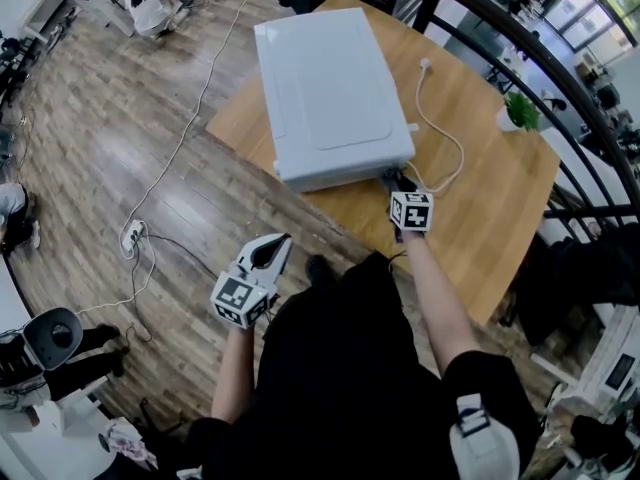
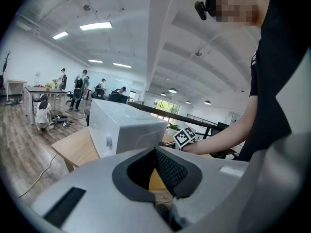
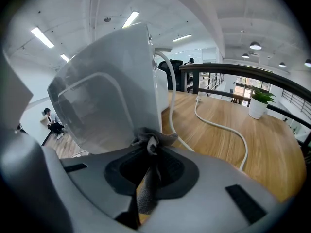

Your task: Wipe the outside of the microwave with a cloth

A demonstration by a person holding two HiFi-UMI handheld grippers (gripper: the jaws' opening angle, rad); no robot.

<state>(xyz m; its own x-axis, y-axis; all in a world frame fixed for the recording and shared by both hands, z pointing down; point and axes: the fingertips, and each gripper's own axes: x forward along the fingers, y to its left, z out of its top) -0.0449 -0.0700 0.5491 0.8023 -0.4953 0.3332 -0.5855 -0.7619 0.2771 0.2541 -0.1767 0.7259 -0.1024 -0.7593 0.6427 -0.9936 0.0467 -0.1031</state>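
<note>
A white microwave (image 1: pixel 330 88) lies on the wooden table (image 1: pixel 500 198). My right gripper (image 1: pixel 398 186) is at its near right corner, shut on a grey cloth (image 3: pixel 150 142) that is bunched against the microwave's (image 3: pixel 107 101) white wall. In the head view the cloth is mostly hidden behind the gripper. My left gripper (image 1: pixel 280 240) hangs off the table over the floor, close to the person's body, with its jaws together and nothing in them. In the left gripper view the microwave (image 2: pixel 124 127) is ahead and the right gripper's marker cube (image 2: pixel 183 136) shows beside it.
The microwave's white power cord (image 1: pixel 440 128) loops over the table to the right. A small potted plant (image 1: pixel 518 113) stands at the far right edge, by a dark railing (image 1: pixel 560 78). On the wood floor lie a cable and a power strip (image 1: pixel 132 236).
</note>
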